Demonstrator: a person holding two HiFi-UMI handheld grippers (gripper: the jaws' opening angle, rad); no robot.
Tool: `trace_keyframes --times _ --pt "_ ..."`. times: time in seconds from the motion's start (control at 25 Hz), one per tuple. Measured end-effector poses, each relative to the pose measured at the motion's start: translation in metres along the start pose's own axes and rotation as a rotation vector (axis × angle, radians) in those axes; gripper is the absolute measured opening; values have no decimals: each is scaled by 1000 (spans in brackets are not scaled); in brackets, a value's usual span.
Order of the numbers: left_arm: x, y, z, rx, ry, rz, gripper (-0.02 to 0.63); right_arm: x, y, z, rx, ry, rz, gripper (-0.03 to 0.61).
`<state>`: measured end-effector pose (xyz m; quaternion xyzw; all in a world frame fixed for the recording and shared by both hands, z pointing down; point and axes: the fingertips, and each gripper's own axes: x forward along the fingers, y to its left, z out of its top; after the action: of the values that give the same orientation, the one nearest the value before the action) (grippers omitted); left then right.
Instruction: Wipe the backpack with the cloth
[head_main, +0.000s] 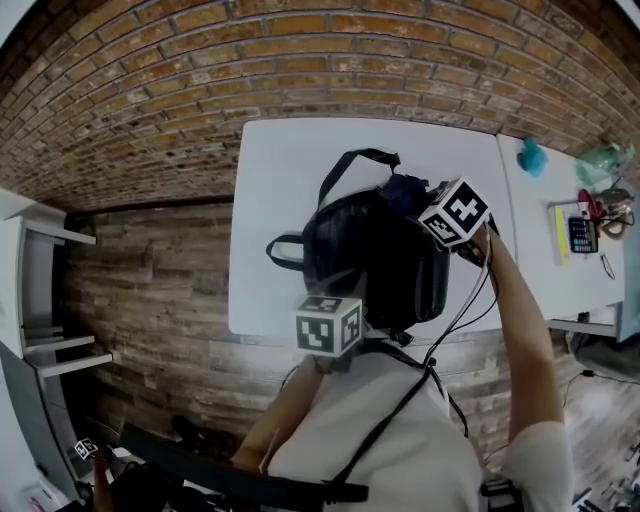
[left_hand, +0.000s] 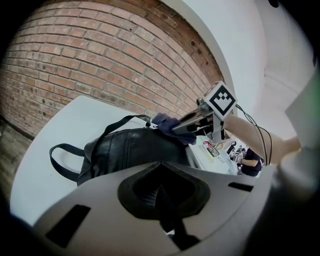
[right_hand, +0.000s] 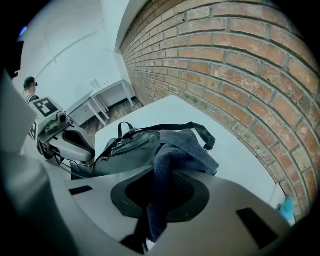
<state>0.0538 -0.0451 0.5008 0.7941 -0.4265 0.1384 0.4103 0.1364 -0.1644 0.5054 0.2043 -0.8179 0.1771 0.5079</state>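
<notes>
A black leather backpack (head_main: 375, 255) lies on the white table (head_main: 280, 180), its straps spread toward the left and far side. My right gripper (head_main: 440, 205) is over the bag's far right corner, shut on a dark blue cloth (head_main: 403, 190). In the right gripper view the cloth (right_hand: 172, 155) runs out from between the jaws and drapes onto the backpack (right_hand: 127, 150). My left gripper (head_main: 335, 315) is at the bag's near edge. In the left gripper view its jaws are closed on black material of the backpack (left_hand: 130, 147).
A second white table (head_main: 540, 200) at the right carries a teal object (head_main: 532, 155), a calculator (head_main: 582, 235) and small clutter. A white shelf unit (head_main: 40, 300) stands at the left. A brick wall (head_main: 200, 90) runs behind the table, with wood flooring below.
</notes>
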Motion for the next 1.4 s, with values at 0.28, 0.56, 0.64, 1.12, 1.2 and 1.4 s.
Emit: trace_keyframes --times 0.28,0.56,0.64,1.12,1.2,1.4 --pt "-1 -3 -4 1 3 -6 5 -4 22 -13 -17 22 18 46" --pt "-1 -7 -7 5 5 -18 5 -15 40 -20 -31 11 23 48" --pt "0 -9 -7 7 6 -22 5 -18 45 -22 -37 9 26 47" --pt "-1 -12 -11 11 8 -26 5 -20 96 -53 -105 83 117 48" --pt "-1 -12 -12 12 7 -24 5 -18 109 -63 -112 100 141 48" --pt "-4 -12 -14 15 9 -17 5 -16 136 -79 -129 130 189 48"
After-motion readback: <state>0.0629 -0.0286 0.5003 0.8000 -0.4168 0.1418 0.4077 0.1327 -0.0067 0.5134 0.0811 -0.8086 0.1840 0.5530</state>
